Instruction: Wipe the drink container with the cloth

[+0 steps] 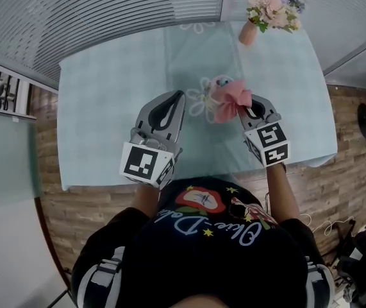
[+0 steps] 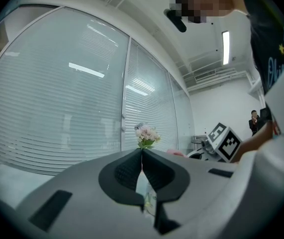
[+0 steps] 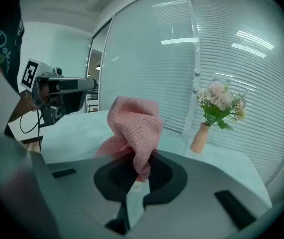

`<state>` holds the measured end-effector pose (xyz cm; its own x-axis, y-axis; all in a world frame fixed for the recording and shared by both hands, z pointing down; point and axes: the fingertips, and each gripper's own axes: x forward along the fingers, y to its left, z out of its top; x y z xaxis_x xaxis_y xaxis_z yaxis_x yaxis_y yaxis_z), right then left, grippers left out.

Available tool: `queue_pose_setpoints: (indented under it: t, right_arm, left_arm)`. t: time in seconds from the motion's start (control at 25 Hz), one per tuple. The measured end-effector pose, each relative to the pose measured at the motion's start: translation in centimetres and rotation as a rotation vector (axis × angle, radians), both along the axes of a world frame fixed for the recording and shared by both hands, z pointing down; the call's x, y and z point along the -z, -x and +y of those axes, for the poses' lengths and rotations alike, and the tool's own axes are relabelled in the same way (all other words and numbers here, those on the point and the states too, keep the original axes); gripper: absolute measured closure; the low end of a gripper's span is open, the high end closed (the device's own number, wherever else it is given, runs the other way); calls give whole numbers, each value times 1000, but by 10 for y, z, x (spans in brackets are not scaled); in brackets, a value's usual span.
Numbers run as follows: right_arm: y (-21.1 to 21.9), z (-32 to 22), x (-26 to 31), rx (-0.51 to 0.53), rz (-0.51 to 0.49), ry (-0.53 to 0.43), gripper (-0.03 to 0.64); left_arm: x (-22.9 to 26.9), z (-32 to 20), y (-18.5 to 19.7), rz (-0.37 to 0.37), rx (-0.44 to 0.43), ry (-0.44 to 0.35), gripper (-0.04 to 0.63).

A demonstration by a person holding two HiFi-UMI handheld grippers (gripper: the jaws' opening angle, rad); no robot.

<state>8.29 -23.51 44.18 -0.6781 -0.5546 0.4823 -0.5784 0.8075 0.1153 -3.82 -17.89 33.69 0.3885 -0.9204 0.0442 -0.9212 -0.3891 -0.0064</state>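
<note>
Between clamped jaws of the right tongs (image 3: pixel 141 168), a crumpled pink knit cloth (image 3: pixel 134 126); left tongs (image 2: pixel 142 154) closed, empty.

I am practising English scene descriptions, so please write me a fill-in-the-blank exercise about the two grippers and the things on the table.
1. The pink knitted cloth is clamped in the jaws of the ___ gripper.
2. The left gripper has its jaws shut on ___.
3. The slim peach-coloured vase on the pale blue-green table holds a bunch of ___.

Missing words: right; nothing; flowers.
</note>
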Motion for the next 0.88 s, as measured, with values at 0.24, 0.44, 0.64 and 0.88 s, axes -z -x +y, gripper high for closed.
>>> queue_pose_setpoints:
  t: [0.24,0.44,0.64,0.88]
  right_arm:
    - [-2,0,-19,16,70,19,603]
    - [-2,-1,-46,39,141,48,603]
    - [-3,-2,-67,58,177,86,603]
    - [-4,-5,-90,89,240,117,603]
  left_arm:
    - [0,0,-1,-4,24,5,591]
    - [0,1,-1,-8,49,8,591]
    - [1,3,2,-14,76,8,591]
    - [-1,7,2,-20,99,16,591]
